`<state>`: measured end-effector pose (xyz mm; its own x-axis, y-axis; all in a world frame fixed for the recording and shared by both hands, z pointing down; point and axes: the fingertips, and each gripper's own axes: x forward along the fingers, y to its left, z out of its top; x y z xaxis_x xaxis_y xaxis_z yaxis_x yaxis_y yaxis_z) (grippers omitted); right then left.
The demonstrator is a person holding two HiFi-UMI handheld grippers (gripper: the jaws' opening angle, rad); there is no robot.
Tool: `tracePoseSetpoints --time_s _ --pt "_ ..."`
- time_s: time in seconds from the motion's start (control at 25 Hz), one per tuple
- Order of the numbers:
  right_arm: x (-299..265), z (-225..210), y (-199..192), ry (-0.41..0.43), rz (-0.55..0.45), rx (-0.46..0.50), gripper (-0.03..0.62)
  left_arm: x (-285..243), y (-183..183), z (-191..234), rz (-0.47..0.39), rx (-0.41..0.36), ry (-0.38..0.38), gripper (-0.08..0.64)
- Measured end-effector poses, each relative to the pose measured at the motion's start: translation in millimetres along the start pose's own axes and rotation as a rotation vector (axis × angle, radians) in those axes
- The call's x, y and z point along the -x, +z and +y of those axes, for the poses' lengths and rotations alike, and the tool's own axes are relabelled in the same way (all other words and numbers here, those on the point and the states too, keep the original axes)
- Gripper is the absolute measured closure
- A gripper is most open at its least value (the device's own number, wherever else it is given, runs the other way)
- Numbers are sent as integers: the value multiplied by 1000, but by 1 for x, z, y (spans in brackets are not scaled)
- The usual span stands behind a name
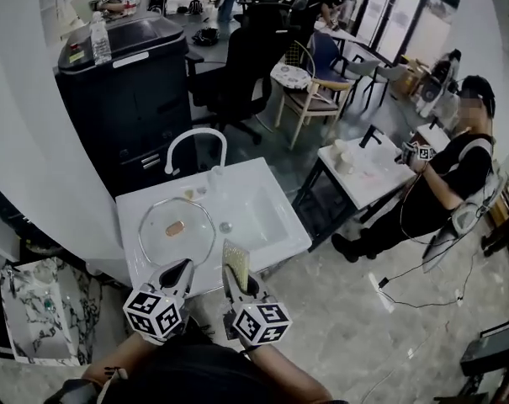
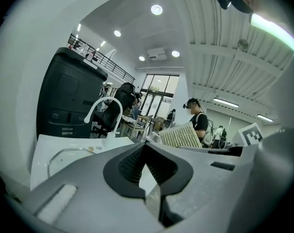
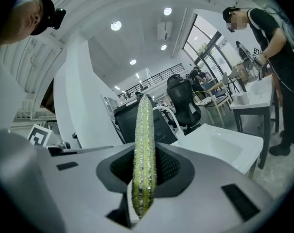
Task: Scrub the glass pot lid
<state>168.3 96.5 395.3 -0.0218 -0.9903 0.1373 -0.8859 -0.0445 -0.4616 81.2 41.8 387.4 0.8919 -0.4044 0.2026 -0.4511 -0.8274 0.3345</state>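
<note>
Lid amid faucet, basin, sponge

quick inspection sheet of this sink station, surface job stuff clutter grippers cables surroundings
surface: white sink unit with faucet; basin holds only its drain
job's things: glass pot lid lies flat left of the basin; sponge held clear of the lid
clutter: small bits by the faucet base, too small to tell
grippers: left gripper jaws together, empty; right gripper shut on the sponge
cables: one cable on the floor at right; none on the sink
surroundings: black printer with a bottle behind; office chair; person at a table at right
</note>
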Motion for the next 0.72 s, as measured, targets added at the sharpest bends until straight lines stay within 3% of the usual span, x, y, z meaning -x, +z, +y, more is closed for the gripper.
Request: tracePoseSetpoints --time_s 0.2,0.44,0.72 --pt "-56 -8 9 -23 21 -5 526 -16 30 45 -49 10 11 560" --pt "-121 -10 -7 -31 121 -23 526 -2 25 128 -33 83 130 560" --pt "-198 -27 -39 55 313 -45 526 12 21 180 -49 139 297 560"
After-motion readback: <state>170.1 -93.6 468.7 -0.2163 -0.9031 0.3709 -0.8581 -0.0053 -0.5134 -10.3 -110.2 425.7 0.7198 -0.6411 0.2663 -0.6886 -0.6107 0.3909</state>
